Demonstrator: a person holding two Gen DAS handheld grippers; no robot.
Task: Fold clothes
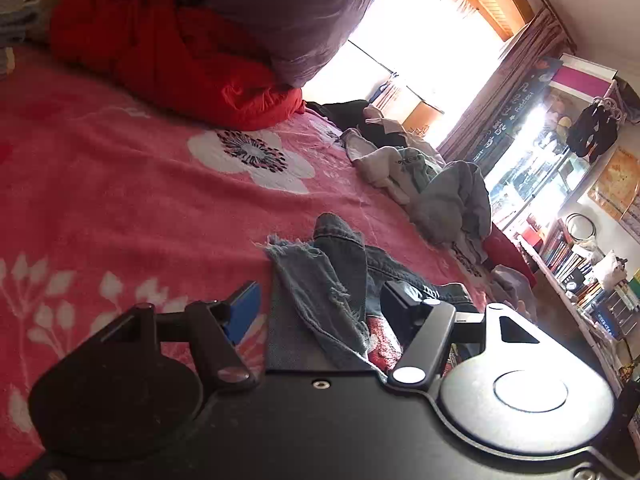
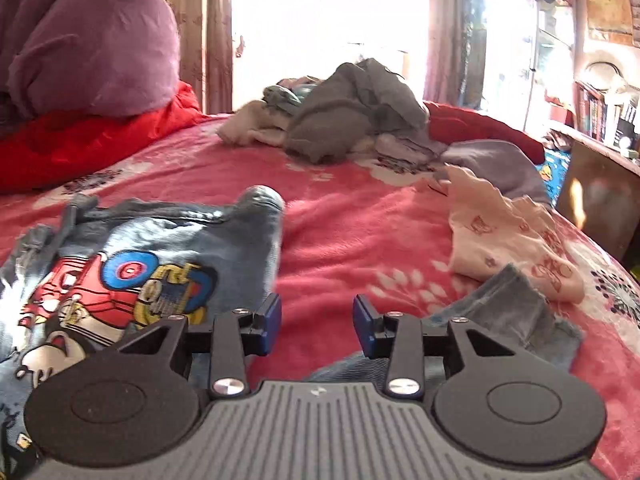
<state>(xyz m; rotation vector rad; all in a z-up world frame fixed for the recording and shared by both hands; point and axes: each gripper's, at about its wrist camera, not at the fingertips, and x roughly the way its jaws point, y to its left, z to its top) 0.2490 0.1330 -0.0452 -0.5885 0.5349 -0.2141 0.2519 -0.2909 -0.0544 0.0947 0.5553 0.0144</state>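
Two grippers over one denim jacket on a pink floral blanket (image 2: pixel 340 224).

Taking the blanket as landmark, left to right in the right wrist view: one denim jacket (image 2: pixel 168 256) with a cartoon print lies flat on the blanket's near left part, collar toward the far side, so its long axis runs away from the camera; one sleeve (image 2: pixel 516 316) stretches rightward across the near edge. The right gripper (image 2: pixel 317 322) hangs just above the blanket between body and sleeve, its two blue pads spread apart around nothing. One pale pink garment (image 2: pixel 512 240) lies on the right part; one grey heap (image 2: pixel 352 116) sits at the far middle. In the left wrist view the left gripper (image 1: pixel 320 312) stands wide apart, frayed denim (image 1: pixel 320 280) draped between its fingers, unpinched.
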